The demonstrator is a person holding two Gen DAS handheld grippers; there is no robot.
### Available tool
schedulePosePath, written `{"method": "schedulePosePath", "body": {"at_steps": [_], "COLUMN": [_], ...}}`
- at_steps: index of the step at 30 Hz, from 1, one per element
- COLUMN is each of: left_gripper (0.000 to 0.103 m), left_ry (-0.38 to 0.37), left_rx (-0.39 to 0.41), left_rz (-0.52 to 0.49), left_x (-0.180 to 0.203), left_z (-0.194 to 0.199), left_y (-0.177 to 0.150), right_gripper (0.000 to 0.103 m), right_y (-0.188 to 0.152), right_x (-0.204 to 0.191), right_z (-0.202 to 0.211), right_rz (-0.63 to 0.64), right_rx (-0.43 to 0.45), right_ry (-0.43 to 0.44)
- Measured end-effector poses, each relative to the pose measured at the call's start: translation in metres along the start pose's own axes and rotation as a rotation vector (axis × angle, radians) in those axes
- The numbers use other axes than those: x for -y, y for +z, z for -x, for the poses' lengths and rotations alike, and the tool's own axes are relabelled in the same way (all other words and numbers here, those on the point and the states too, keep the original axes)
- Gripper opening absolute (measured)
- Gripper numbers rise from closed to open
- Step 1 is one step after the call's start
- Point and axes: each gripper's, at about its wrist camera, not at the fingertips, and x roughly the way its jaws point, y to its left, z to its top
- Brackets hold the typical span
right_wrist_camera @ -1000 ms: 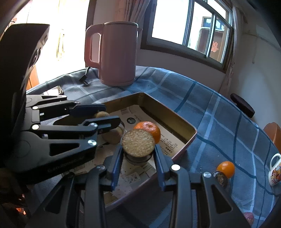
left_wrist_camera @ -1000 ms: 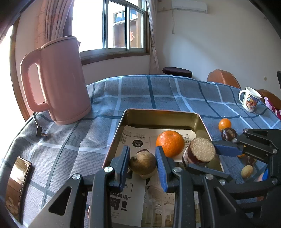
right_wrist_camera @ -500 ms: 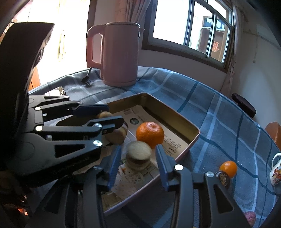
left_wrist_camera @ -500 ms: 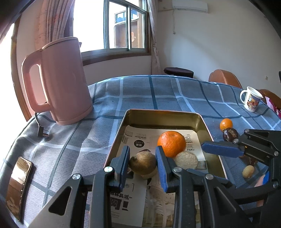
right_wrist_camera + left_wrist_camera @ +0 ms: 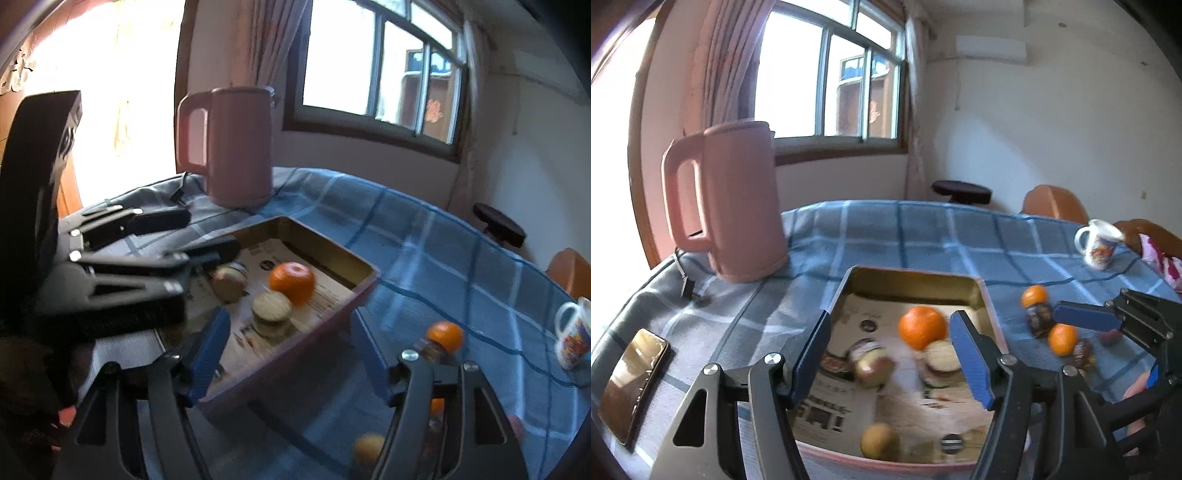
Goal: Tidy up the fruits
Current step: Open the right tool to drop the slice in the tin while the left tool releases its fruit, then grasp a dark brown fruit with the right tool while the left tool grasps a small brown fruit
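Observation:
A gold metal tray (image 5: 912, 275) (image 5: 364, 271) lined with printed paper holds a large orange (image 5: 921, 326) (image 5: 291, 282), a cut stalk piece (image 5: 942, 358) (image 5: 271, 314), a brown round fruit (image 5: 871, 363) (image 5: 229, 282) and a small yellow fruit (image 5: 879, 441). My left gripper (image 5: 890, 360) is open and empty above the tray. My right gripper (image 5: 291, 352) is open and empty over the tray's right rim. Small oranges (image 5: 1034, 295) (image 5: 1062, 339) (image 5: 445, 334) and dark fruits (image 5: 1038, 321) lie on the cloth to the tray's right.
A pink kettle (image 5: 733, 201) (image 5: 231, 144) with its cord stands at the back left. A phone (image 5: 633, 380) lies at the left edge. A printed mug (image 5: 1099, 245) (image 5: 572, 338) stands at the right. A blue checked cloth (image 5: 923, 229) covers the table. Chairs stand behind.
Both grippers opened wide and pulled back. The left let go of the brown fruit and the right let go of the cut stalk piece; both now lie in the tray.

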Motion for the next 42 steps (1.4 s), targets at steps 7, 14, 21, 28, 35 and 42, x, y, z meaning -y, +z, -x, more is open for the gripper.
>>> {"method": "schedulePosePath", "body": {"at_steps": [7, 14, 21, 28, 35, 42], "left_gripper": [0.068, 0.068, 0.068, 0.034, 0.029, 0.029], "left_ry": [-0.089, -0.204, -0.249, -0.323, -0.307, -0.261], "left_rx": [-0.008, -0.094, -0.22, -0.344, -0.277, -0.193], "left_rz": [-0.077, -0.163, -0.228, -0.255, -0.205, -0.143], "left_x": [0.053, 0.113, 0.146, 0.154, 0.138, 0.117], "left_z": [0.007, -0.006, -0.03, -0.051, -0.041, -0.028], "left_y": [-0.004, -0.016, -0.031, -0.044, -0.037, -0.031], "right_gripper": [0.076, 0.08, 0.084, 0.084, 0.082, 0.063], "right_y": [-0.038, -0.076, -0.096, -0.097, -0.089, -0.076], "right_x": [0.05, 0.114, 0.131, 0.122, 0.11, 0.095], "right_z": [0.052, 0.088, 0.097, 0.086, 0.07, 0.041], "right_rz": [-0.116, -0.296, -0.362, -0.34, -0.313, -0.268], "right_rx": [0.039, 0.05, 0.061, 0.047, 0.023, -0.069], "right_ry": [-0.128, -0.291, -0.31, -0.287, -0.257, -0.202]}}
